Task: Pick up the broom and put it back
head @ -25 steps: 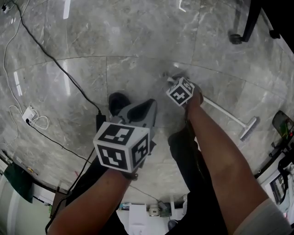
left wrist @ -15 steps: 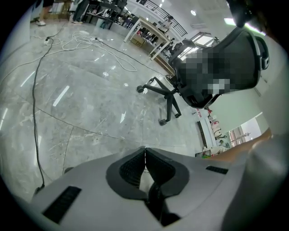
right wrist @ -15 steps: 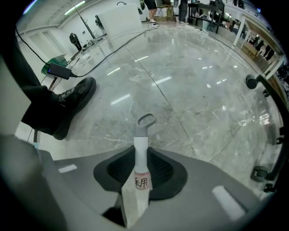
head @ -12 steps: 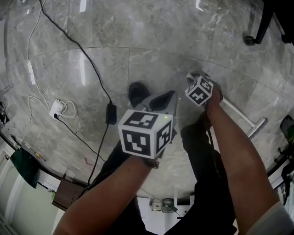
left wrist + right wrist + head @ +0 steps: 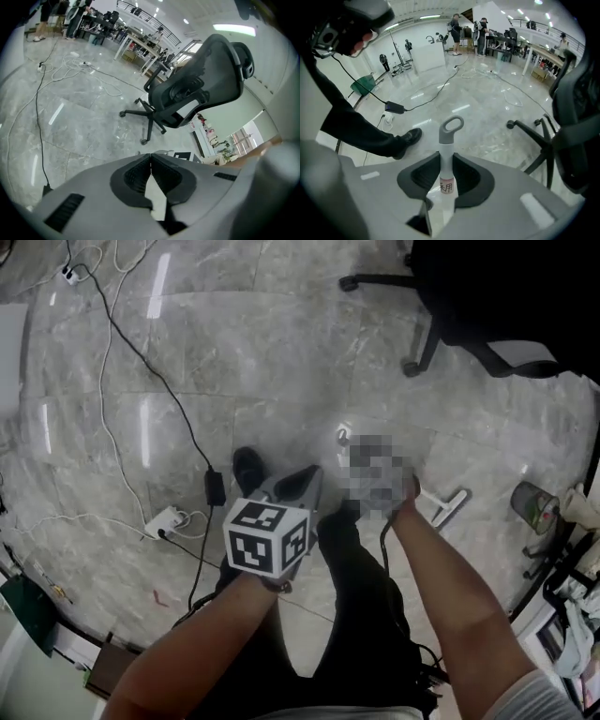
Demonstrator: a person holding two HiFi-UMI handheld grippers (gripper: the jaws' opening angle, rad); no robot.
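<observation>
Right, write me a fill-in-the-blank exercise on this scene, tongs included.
The right tongs grip the broom by its ___.
The left tongs are shut and hold ___.
The office chair is ___ in colour.
Missing words: handle; nothing; black.

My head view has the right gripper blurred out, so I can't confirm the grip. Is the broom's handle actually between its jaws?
Observer: Yes. The right gripper view shows the right gripper clamped on the white broom handle.
Operator: Which end of it?
Observer: The top end. The grey hanging loop sticks out just past the jaws.
Operator: And the left one?
Observer: The left gripper has its jaws together, with nothing between them.
</observation>
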